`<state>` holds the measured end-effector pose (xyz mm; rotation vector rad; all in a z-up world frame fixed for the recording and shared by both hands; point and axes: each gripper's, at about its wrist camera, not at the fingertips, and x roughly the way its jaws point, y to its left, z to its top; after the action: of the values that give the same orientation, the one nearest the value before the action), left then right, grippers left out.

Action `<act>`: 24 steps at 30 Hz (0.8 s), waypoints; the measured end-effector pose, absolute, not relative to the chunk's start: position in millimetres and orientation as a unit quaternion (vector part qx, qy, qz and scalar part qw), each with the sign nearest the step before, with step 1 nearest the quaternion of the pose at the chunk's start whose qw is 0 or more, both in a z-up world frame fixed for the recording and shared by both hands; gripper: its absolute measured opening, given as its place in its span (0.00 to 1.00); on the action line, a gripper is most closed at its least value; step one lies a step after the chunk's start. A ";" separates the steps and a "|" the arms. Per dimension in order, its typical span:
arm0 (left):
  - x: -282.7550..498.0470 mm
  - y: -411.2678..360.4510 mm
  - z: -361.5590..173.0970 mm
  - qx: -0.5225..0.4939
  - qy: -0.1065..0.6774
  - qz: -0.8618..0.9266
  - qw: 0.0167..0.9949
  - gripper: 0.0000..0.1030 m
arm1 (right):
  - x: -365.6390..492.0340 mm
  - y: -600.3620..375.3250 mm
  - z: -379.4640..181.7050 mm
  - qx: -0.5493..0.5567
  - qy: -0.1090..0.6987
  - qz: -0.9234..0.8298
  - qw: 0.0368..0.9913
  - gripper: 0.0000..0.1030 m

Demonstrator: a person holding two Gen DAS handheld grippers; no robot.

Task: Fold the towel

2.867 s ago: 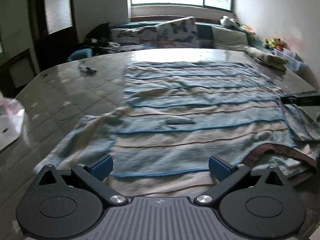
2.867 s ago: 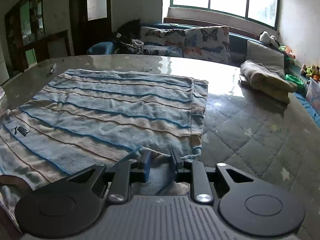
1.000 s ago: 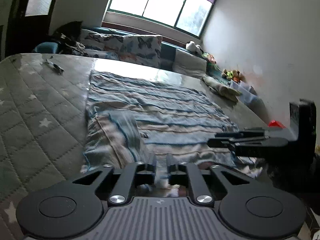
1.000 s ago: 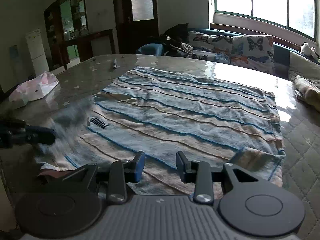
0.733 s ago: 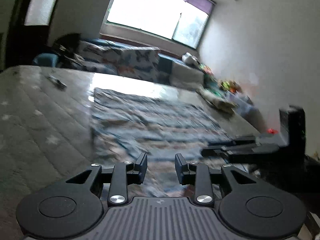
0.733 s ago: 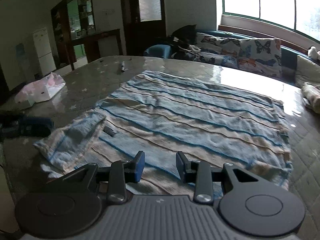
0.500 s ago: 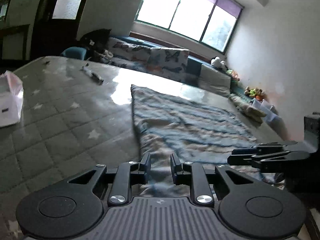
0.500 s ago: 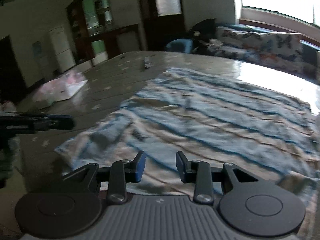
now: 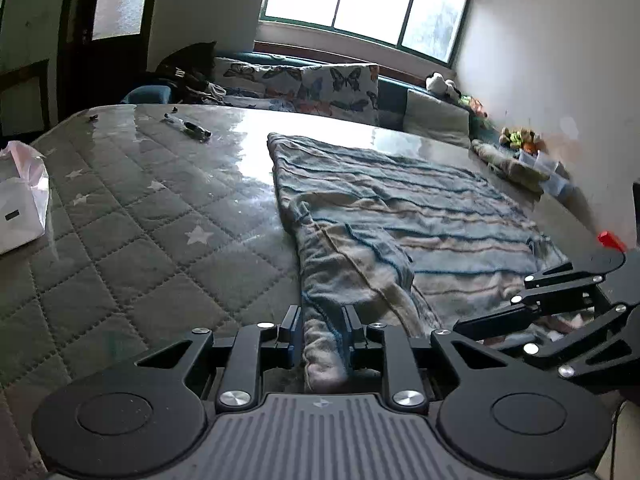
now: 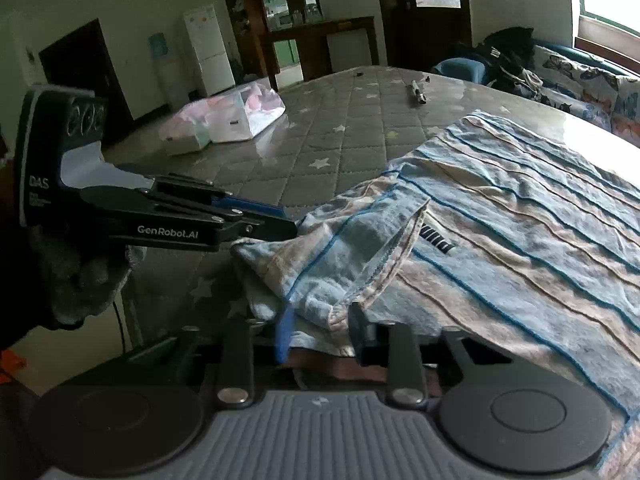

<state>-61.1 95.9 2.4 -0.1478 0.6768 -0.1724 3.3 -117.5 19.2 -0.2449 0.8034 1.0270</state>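
Striped towel [image 9: 400,208] lies spread over a quilted, star-patterned table [image 9: 160,216], its near left corner bunched and lifted off the surface. At that corner the left gripper [image 9: 323,322] has its jaws drawn narrow, with a rolled wad of the towel's edge pinched between them. Seen from the right wrist camera, the same gripper [image 10: 276,222] reaches in from the left, its tips meeting the raised cloth.

The right gripper [image 10: 320,332] sits at the near edge just beside it (close enough that each tool shows in the other's camera). Its jaws stand partly apart, with folds of towel [image 10: 500,240] bulging between them; the cloth covers the tips, so I cannot tell whether they actually clamp it. In the left view this gripper [image 9: 476,324] looks nearly closed, side-on, over the towel's near hem.

Farther off on the table lie a pen [image 9: 188,126] and a white plastic bag [image 10: 228,118], both well apart from the towel. A gloved hand [image 10: 76,276] holds the left gripper's handle.
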 end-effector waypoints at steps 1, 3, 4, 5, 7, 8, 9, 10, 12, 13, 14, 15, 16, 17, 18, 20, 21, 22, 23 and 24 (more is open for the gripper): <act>-61.6 94.6 2.2 -0.067 0.331 -0.085 0.937 0.22 | 1.9 -116.5 18.7 -0.118 0.372 0.475 0.789 0.09; -62.5 93.0 2.4 -0.057 0.331 -0.085 0.938 0.22 | -1.9 -117.0 21.0 -0.126 0.361 0.472 0.794 0.04; -62.6 92.4 2.4 -0.052 0.331 -0.085 0.938 0.22 | -4.1 -119.0 25.0 -0.128 0.351 0.471 0.799 0.03; -62.7 92.2 2.3 -0.048 0.332 -0.085 0.938 0.22 | -6.8 -122.0 30.6 -0.129 0.340 0.470 0.804 0.03; -62.8 92.0 1.3 -0.038 0.335 -0.084 0.938 0.22 | -11.0 -126.4 39.1 -0.135 0.325 0.470 0.810 0.03; -62.7 92.2 0.1 -0.035 0.337 -0.084 0.937 0.23 | -12.9 -128.3 43.0 -0.138 0.318 0.470 0.812 0.03; -62.7 92.5 -1.1 -0.033 0.339 -0.084 0.937 0.23 | -13.5 -129.0 44.3 -0.141 0.318 0.473 0.810 0.03; -62.8 92.6 -1.6 -0.031 0.340 -0.084 0.936 0.23 | -12.8 -128.4 43.0 -0.141 0.325 0.478 0.804 0.03; -63.6 92.4 0.7 -0.026 0.337 -0.081 0.937 0.24 | -13.1 -126.8 38.3 -0.152 0.339 0.485 0.792 0.04; -64.0 92.2 3.1 -0.025 0.334 -0.082 0.939 0.24 | -12.9 -126.9 36.8 -0.156 0.344 0.486 0.788 0.05; -64.3 92.1 6.3 -0.026 0.329 -0.084 0.940 0.24 | -12.3 -127.7 36.5 -0.156 0.346 0.485 0.788 0.05; -64.6 92.0 9.5 -0.028 0.324 -0.086 0.942 0.24 | -9.7 -129.6 37.9 -0.151 0.347 0.484 0.789 0.05; -64.4 91.3 12.8 -0.027 0.319 -0.089 0.943 0.24 | -5.1 -132.0 41.4 -0.144 0.347 0.482 0.791 0.06; -63.3 89.4 14.8 -0.026 0.315 -0.094 0.944 0.24 | -0.5 -133.8 45.6 -0.138 0.345 0.479 0.796 0.06; -61.8 86.9 15.9 -0.025 0.312 -0.101 0.944 0.24 | 4.2 -135.7 49.9 -0.133 0.342 0.475 0.800 0.07; -56.1 80.9 14.7 -0.023 0.312 -0.114 0.943 0.24 | 19.2 -136.8 58.4 -0.125 0.337 0.464 0.809 0.07; -53.8 77.7 13.4 -0.022 0.313 -0.122 0.942 0.24 | 25.4 -136.0 60.4 -0.123 0.336 0.460 0.813 0.07; -52.3 74.6 12.0 -0.021 0.314 -0.129 0.940 0.23 | 32.6 -133.5 61.4 -0.123 0.336 0.455 0.815 0.07; -50.7 71.4 10.6 -0.020 0.315 -0.136 0.939 0.23 | 40.3 -129.8 61.3 -0.123 0.337 0.450 0.817 0.07; -50.3 68.6 9.2 -0.018 0.316 -0.142 0.938 0.23 | 46.6 -126.2 60.3 -0.123 0.339 0.447 0.819 0.07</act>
<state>-50.3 68.6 9.2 -0.0363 0.6465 -0.2901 46.6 -126.2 60.3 -0.2625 0.7230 0.9519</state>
